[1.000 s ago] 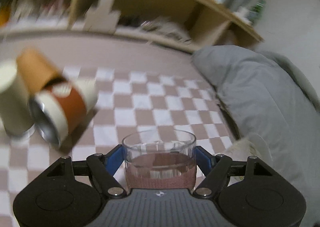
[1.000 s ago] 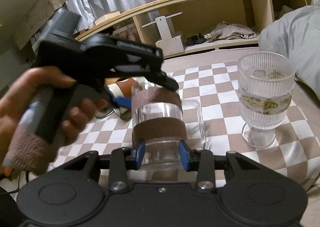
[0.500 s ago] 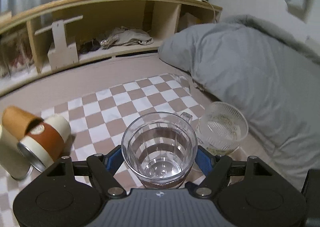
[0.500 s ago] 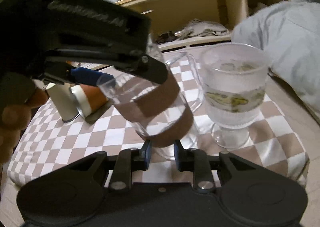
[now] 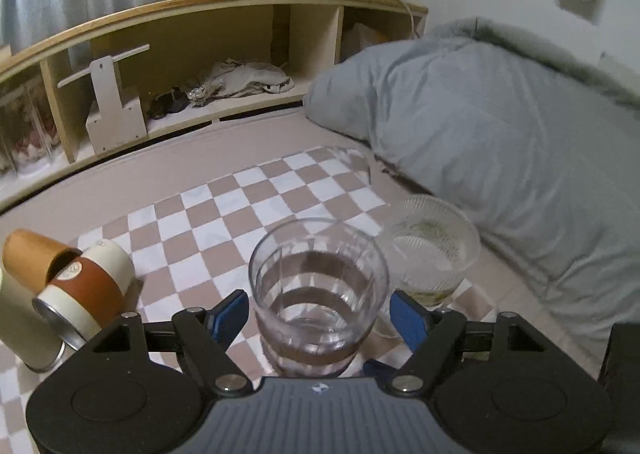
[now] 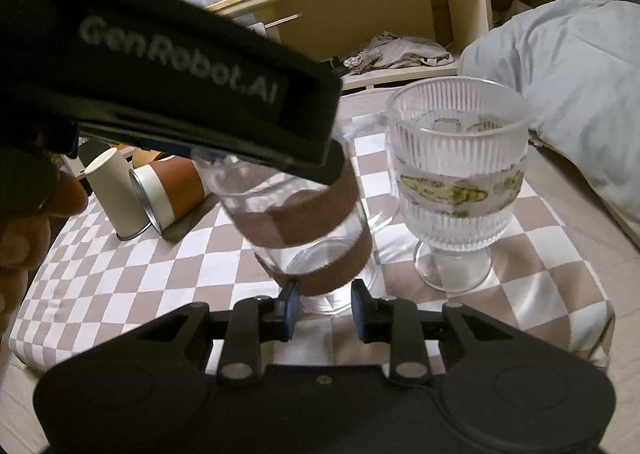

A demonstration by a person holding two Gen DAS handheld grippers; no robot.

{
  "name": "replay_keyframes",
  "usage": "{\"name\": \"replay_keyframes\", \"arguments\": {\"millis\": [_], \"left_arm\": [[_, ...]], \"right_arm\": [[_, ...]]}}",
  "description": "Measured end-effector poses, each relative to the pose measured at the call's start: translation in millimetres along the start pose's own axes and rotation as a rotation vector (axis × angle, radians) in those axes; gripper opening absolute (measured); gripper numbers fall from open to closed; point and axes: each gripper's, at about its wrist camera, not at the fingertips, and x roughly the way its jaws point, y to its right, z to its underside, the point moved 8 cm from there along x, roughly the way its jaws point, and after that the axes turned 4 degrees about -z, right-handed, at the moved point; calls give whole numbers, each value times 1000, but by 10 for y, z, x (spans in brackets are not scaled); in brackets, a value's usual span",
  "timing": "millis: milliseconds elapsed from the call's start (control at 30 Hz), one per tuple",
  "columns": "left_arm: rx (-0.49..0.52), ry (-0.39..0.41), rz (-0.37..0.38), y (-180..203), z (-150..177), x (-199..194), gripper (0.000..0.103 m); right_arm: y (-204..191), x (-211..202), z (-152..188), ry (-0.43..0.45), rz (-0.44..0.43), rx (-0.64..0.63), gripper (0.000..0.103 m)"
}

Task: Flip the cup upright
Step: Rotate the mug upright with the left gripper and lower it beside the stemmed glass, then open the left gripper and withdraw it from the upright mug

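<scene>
A clear glass mug with brown bands stands mouth-up between my left gripper's blue fingers. The fingers are spread with gaps on both sides of the glass. In the right wrist view the mug is slightly tilted, its base near the checkered cloth, under the left gripper's black body. My right gripper sits just in front of the mug's base, its fingers parted and off the glass.
A ribbed stemmed glass stands right of the mug, also in the left wrist view. A white cup and a fallen orange tumbler sit at the left. A grey duvet lies right; a wooden shelf behind.
The left gripper's fingers have spread away from the mug. The right gripper's fingers have come off the mug's base. The mug has come nearer to upright on the cloth.
</scene>
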Motion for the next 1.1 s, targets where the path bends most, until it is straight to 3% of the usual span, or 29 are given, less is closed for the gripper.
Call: {"name": "replay_keyframes", "arguments": {"millis": [67, 433, 667, 1100], "left_arm": [[-18, 20, -5, -38, -6, -63, 86], [-77, 135, -17, -266, 118, -579, 91], [-72, 213, -100, -485, 373, -934, 101], [-92, 282, -134, -714, 841, -1304, 103]], "right_arm": [[2, -41, -6, 8, -1, -4, 31], [-17, -508, -125, 87, 34, -46, 49], [-3, -835, -161, 148, 106, -44, 60], [-120, -1308, -69, 204, 207, -101, 80]]}}
